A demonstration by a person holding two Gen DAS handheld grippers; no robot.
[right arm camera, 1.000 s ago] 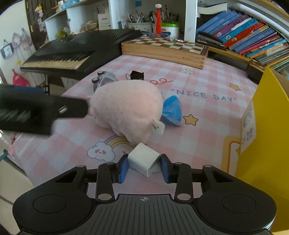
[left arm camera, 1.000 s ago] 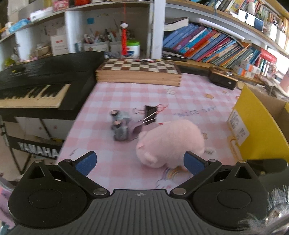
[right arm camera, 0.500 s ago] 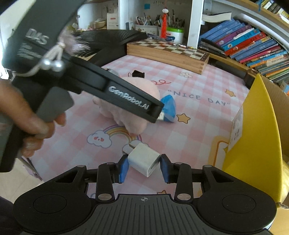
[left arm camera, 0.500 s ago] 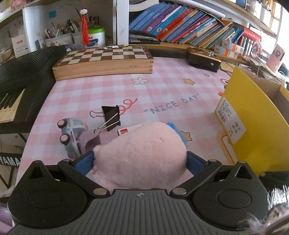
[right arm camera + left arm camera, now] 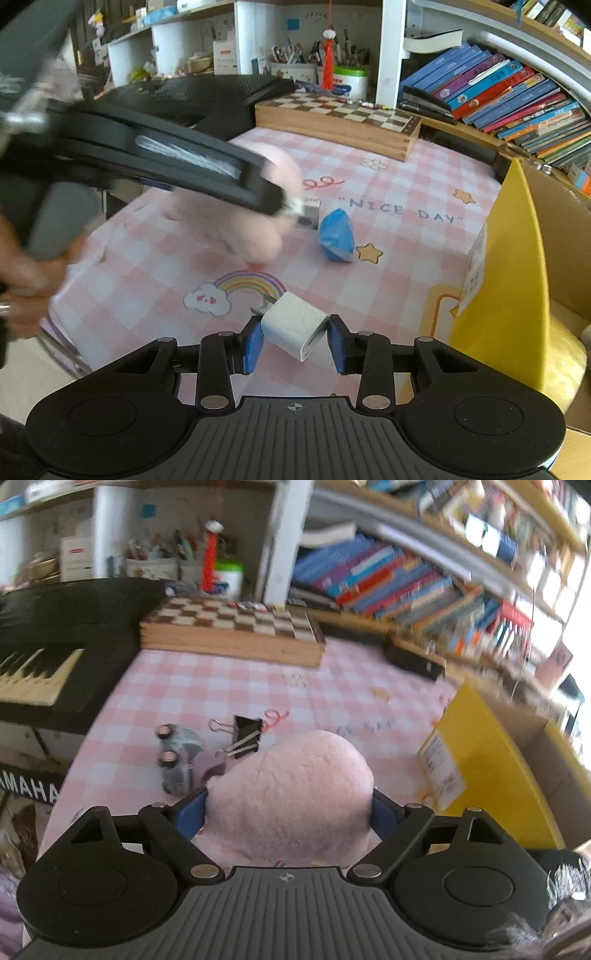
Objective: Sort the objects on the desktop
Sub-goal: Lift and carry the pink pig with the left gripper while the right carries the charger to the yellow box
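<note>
Left gripper (image 5: pixel 288 810) jaws have just been closing and are now pressing both blue pads (image 5: pixel 190 814) into the flanks of the pink plush toy (image 5: pixel 291 794), which is filling the whole gap between them; in the right wrist view the toy (image 5: pixel 255 221) is showing as a motion-blurred pink mass under the left gripper's black body, and whether it is clear of the counter (image 5: pixel 229 679) is hard to call. Ahead-left of the left jaws, a small grey toy car (image 5: pixel 177 758) is lying on the pink checked cloth, with a black binder clip (image 5: pixel 245 734) just beside it, straight ahead of the jaws. Right of the left jaws, the yellow cardboard box (image 5: pixel 487 768) is standing with its flap up. Right gripper (image 5: pixel 295 338) jaws are sitting narrow, clamped on a white USB charger block (image 5: pixel 295 325) held tilted, port end toward the camera, prongs pointing away. Ahead of the right jaws, a crumpled blue packet (image 5: pixel 336 236) is lying on the cloth, with a small white box (image 5: pixel 312 212) just beyond it to the left. Further ahead, a wooden chessboard box (image 5: pixel 340 118) is sitting at the counter's far edge.
</note>
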